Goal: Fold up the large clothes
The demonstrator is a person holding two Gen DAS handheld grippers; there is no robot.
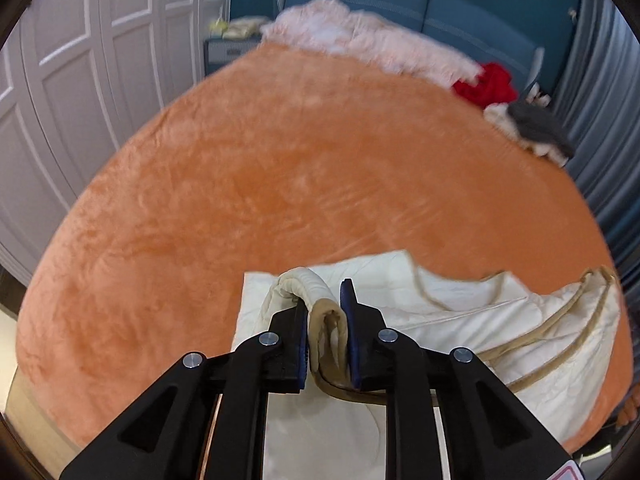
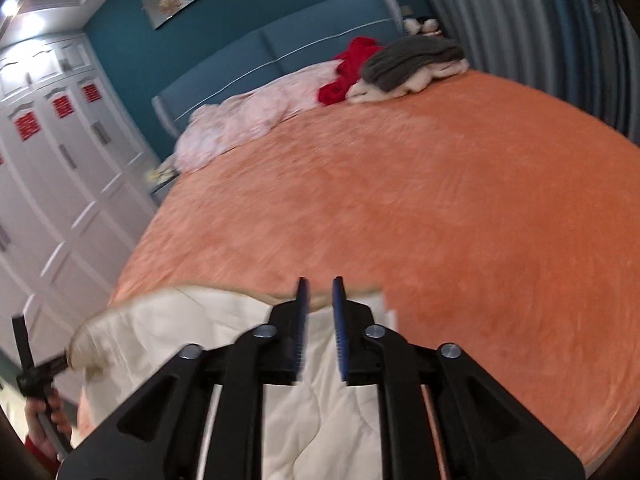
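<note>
A cream quilted garment (image 1: 500, 320) with tan trim lies on the near part of the orange bed (image 1: 280, 184). My left gripper (image 1: 328, 320) is shut on a bunched tan-trimmed edge of it and holds it up. In the right wrist view the garment (image 2: 328, 420) lies under my right gripper (image 2: 319, 316), whose jaws stand a little apart with nothing between them. The left gripper (image 2: 60, 362) shows there at the far left, gripping the garment's end.
A pink fluffy blanket (image 1: 360, 36), a red cloth (image 1: 486, 84) and a grey and white pile (image 1: 536, 128) lie at the head of the bed by the blue headboard (image 2: 280, 52). White wardrobe doors (image 2: 60, 152) stand to the left. A grey curtain (image 2: 520, 20) hangs on the right.
</note>
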